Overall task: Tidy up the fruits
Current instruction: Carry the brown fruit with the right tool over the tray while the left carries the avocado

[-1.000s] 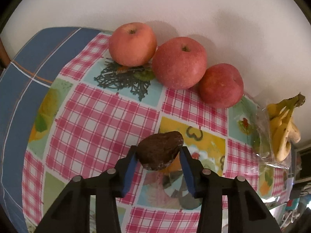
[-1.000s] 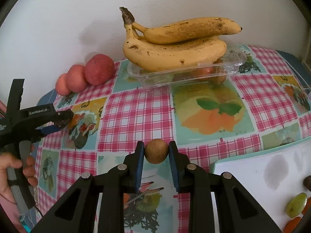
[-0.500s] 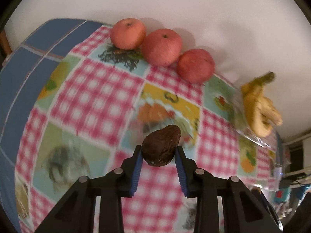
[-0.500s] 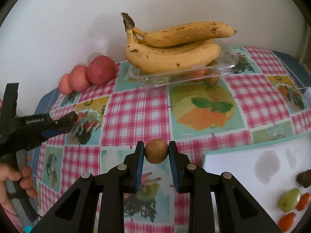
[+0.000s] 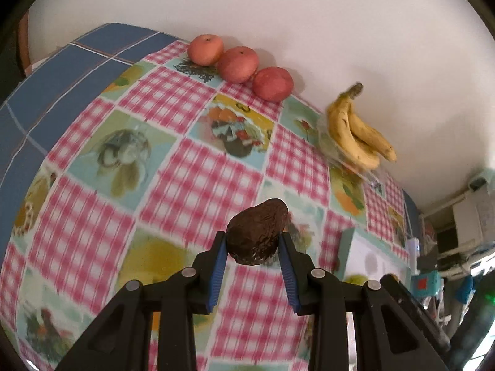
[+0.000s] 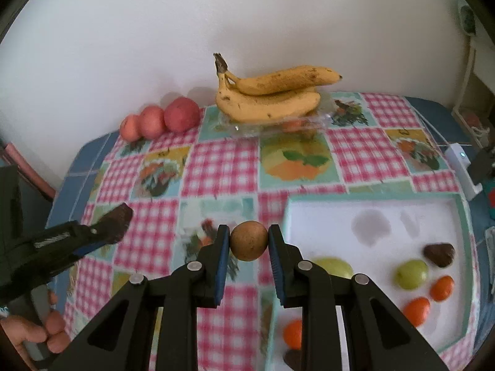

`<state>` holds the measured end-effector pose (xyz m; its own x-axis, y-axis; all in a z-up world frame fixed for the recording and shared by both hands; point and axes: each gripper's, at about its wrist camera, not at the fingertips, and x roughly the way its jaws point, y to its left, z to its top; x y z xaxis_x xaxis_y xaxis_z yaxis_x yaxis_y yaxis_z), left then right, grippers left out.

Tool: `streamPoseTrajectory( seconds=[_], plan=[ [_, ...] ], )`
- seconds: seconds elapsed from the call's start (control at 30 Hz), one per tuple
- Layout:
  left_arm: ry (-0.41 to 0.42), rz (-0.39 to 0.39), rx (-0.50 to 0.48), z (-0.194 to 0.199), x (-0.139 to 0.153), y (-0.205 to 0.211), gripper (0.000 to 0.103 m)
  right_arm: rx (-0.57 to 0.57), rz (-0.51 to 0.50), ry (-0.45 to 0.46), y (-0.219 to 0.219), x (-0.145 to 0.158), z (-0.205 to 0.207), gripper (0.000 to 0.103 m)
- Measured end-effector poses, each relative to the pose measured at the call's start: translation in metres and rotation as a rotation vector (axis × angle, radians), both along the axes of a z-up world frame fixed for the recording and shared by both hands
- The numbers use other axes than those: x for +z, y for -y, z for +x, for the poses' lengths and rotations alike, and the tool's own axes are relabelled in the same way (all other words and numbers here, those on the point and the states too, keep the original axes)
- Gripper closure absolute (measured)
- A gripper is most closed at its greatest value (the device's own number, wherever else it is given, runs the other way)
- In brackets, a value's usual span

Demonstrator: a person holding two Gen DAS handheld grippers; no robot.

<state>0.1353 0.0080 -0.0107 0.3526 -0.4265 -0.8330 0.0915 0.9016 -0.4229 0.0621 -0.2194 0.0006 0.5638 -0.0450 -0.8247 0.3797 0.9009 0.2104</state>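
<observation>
My left gripper (image 5: 253,247) is shut on a dark brown wrinkled avocado (image 5: 256,232) and holds it above the checked tablecloth; it also shows in the right wrist view (image 6: 116,218). My right gripper (image 6: 249,241) is shut on a small round brown fruit (image 6: 249,240), held above the cloth just left of a white tray (image 6: 365,207). The tray holds green fruits (image 6: 411,274), small orange fruits (image 6: 416,310) and a dark avocado (image 6: 439,254).
Three red apples (image 5: 241,63) line the wall at the back. A bunch of bananas (image 6: 272,92) lies on a clear plastic box (image 6: 278,123). The tray's corner (image 5: 348,241) shows right of the left gripper. Clutter stands off the table's right edge.
Both grippers have pulled back and up from the wall with their fruit; the apples and bananas look smaller. The white tray has come into both views.
</observation>
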Motion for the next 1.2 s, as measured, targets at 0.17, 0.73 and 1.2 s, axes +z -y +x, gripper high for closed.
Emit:
streamPoseTrajectory(
  seconds=[0.17,0.73,1.2],
  plan=[
    [0.042,-0.019,-0.026,-0.035,0.014,0.006,0.067,-0.005,0.004,-0.016,0.003,0.000,-0.033,0.077],
    [0.027,-0.035,-0.393,-0.115,0.004,0.118,0.067,-0.176,0.025,-0.125,0.068,-0.031,-0.129,0.077],
    [-0.076,0.022,-0.623,-0.162,-0.037,0.193,0.067,-0.307,0.055,-0.230,0.121,-0.063,-0.176,0.076]
  ],
)
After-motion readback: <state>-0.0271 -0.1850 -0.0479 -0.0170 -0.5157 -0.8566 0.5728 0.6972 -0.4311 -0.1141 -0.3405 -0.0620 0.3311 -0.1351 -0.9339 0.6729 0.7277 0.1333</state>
